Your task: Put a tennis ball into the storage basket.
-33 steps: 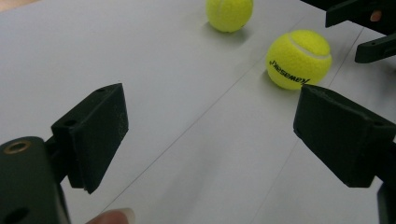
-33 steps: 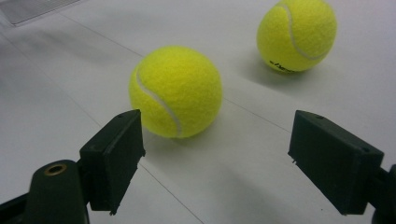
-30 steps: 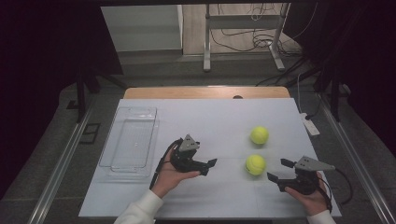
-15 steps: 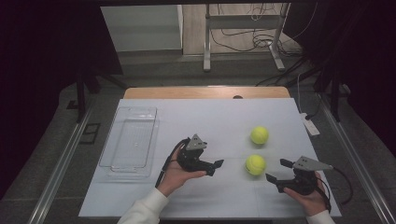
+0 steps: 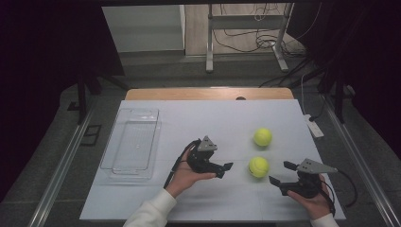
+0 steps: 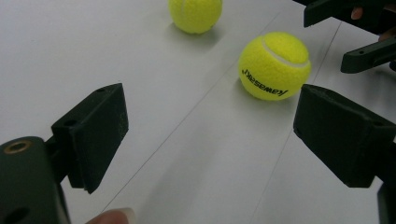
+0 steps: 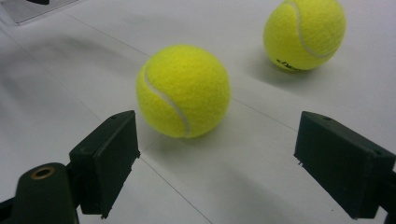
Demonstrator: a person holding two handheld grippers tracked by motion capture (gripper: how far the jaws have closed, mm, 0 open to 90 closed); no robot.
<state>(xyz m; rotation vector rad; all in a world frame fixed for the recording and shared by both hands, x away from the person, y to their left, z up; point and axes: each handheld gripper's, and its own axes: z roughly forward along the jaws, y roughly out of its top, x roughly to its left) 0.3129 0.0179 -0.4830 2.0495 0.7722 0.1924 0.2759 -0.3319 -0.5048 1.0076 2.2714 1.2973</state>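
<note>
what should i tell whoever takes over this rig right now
Left tool: open, empty, pointed at the nearer yellow felt tennis ball.
Right tool: open, empty, facing the same ball from the other side.
Farther yellow tennis ball: loose on the white table.
Clear plastic tray: at the table's left, nothing in it.
Done: nothing grasped yet.
Left: probably grip the nearer ball, then the other; the tray looks like the likely destination.

Clear tray (image 5: 132,146), apparently empty.
</note>
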